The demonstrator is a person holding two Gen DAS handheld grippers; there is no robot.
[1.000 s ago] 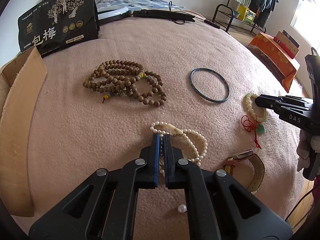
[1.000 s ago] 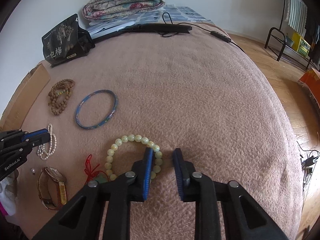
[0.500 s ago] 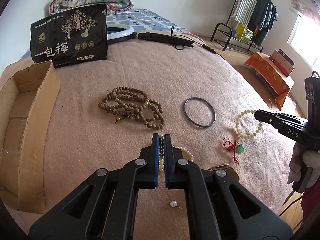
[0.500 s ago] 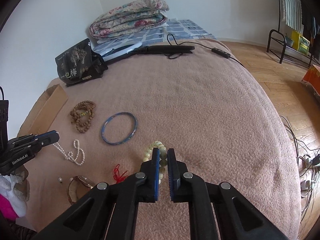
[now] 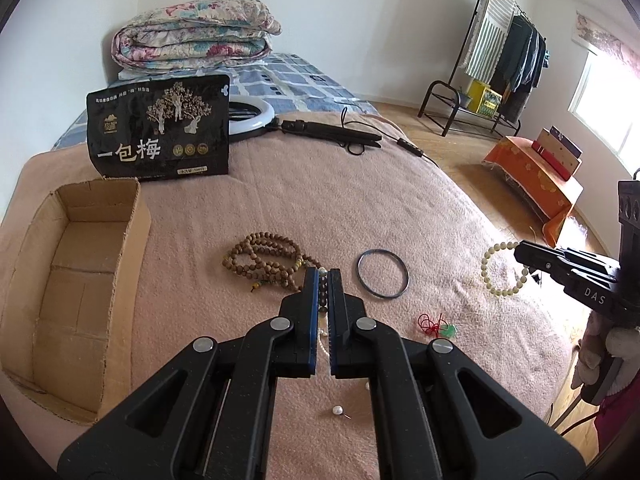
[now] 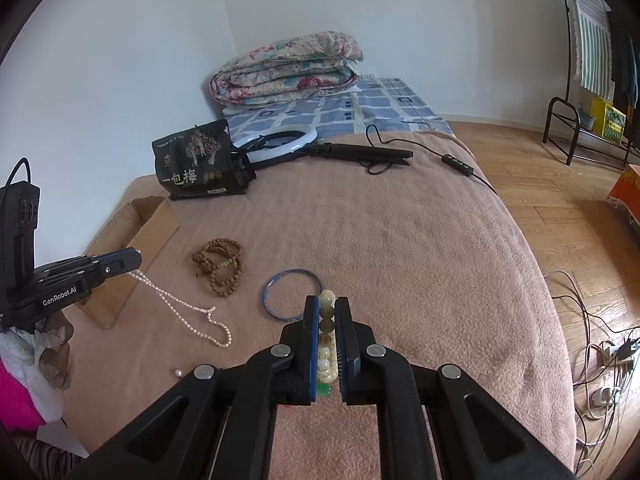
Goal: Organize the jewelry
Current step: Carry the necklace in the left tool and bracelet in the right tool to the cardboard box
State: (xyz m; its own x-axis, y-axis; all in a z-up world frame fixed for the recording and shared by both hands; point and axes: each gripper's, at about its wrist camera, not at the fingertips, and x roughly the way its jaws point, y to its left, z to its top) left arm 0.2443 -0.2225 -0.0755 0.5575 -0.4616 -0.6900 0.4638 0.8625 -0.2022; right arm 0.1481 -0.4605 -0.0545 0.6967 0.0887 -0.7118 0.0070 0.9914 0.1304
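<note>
My left gripper (image 5: 323, 276) is shut on a white pearl necklace (image 6: 180, 306), lifted so the strand hangs from its tips down to the pink blanket; it also shows in the right wrist view (image 6: 136, 258). My right gripper (image 6: 327, 304) is shut on a pale jade bead bracelet (image 6: 326, 344), held above the blanket; it also shows in the left wrist view (image 5: 520, 250), with the bracelet (image 5: 500, 270) and its red cord with green charm (image 5: 438, 324) below. A brown wooden bead mala (image 5: 266, 264), a dark blue bangle (image 5: 383, 279) and a loose pearl (image 5: 338, 410) lie on the blanket.
An open cardboard box (image 5: 76, 280) sits at the left on the blanket (image 5: 340, 200). A black snack bag (image 5: 160, 136), a ring light (image 5: 256, 114) with its cable, and a folded quilt (image 5: 192, 40) are at the back. Wooden floor lies to the right.
Both grippers have risen. The left lifted the pearl necklace off the blanket. The right lifted the jade bracelet clear of the surface; the box now shows fully.
</note>
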